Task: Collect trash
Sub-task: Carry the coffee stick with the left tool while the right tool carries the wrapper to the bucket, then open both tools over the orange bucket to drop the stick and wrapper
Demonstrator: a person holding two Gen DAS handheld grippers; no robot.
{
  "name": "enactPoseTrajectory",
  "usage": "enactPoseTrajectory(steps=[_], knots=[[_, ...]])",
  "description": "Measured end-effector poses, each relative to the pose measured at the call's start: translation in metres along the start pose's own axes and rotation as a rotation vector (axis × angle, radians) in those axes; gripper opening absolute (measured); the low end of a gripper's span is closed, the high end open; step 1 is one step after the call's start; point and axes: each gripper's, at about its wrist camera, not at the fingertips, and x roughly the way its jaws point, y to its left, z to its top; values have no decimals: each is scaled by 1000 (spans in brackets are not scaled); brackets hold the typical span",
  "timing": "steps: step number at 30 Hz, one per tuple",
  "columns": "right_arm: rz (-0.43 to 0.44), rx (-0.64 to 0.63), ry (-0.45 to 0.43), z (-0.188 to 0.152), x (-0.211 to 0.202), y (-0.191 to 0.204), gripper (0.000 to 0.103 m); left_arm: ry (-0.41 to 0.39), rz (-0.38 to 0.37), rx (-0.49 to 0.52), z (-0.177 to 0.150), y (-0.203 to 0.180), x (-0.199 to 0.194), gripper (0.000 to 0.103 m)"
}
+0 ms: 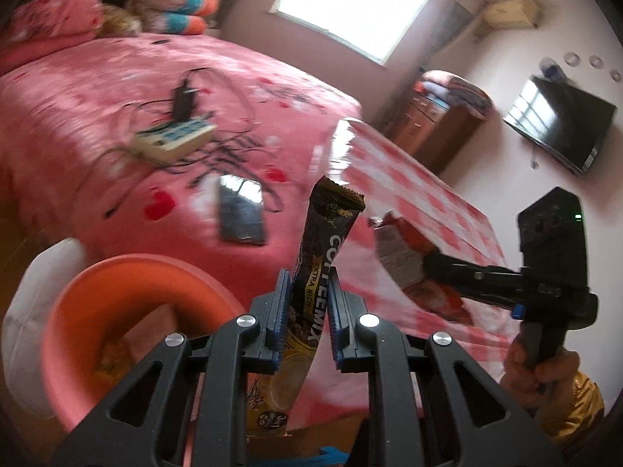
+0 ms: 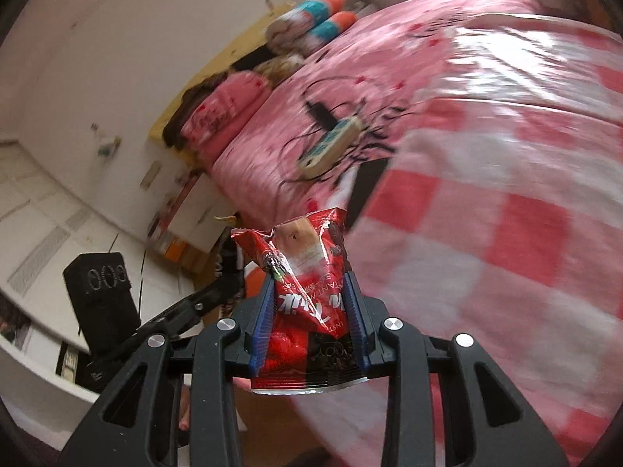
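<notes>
Two wrappers were in play, one in each hand-held gripper. The left hand-held gripper point(image 1: 309, 295) was clenched on a black-and-yellow coffee sachet point(image 1: 323, 241), its blue pads point(image 1: 281, 311) pressing the sachet's sides. The sachet's long axis ran along the fingers, its crimped dark end pointing up and away toward the bed point(image 1: 97, 116). The right hand-held gripper point(image 2: 309, 303) was clenched on a crumpled red wrapper point(image 2: 307, 272), whose torn open end pointed forward, past the fingertips, and whose flat sealed end lay back toward the camera.

One orange bin point(image 1: 128, 299) with a white liner stood on the floor at the bed's near edge, below and left of the sachet. On the pink bedspread lay one power strip point(image 1: 175, 138) with tangled black cables and one dark phone point(image 1: 241, 212) nearer the bed's edge. A red-and-white checked cloth point(image 1: 420, 186) covered the surface to the right. One window point(image 1: 350, 4), one wall-mounted television point(image 1: 560, 124) and one wooden dresser point(image 1: 432, 124) filled the far side of the bedroom.
</notes>
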Motion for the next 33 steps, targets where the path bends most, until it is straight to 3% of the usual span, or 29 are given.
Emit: enactPoseTrajectory(steps=[8, 12, 13, 17, 20, 27, 33], knots=[[32, -99, 104, -3, 61, 52, 36, 2, 128, -133, -18, 66, -11, 20], [37, -110, 156, -9, 87, 60, 41, 33, 183, -178, -30, 89, -5, 22], [41, -109, 159, -10, 90, 61, 42, 41, 204, -196, -33, 97, -3, 28], [53, -104, 136, -12, 85, 60, 64, 46, 241, -223, -37, 110, -1, 52], [15, -115, 99, -10, 75, 58, 69, 37, 275, -200, -36, 109, -2, 64], [-112, -130, 2, -7, 46, 39, 80, -19, 347, -112, -22, 88, -8, 83], [-212, -142, -86, -6, 16, 24, 80, -71, 384, -32, -7, 59, -10, 89]])
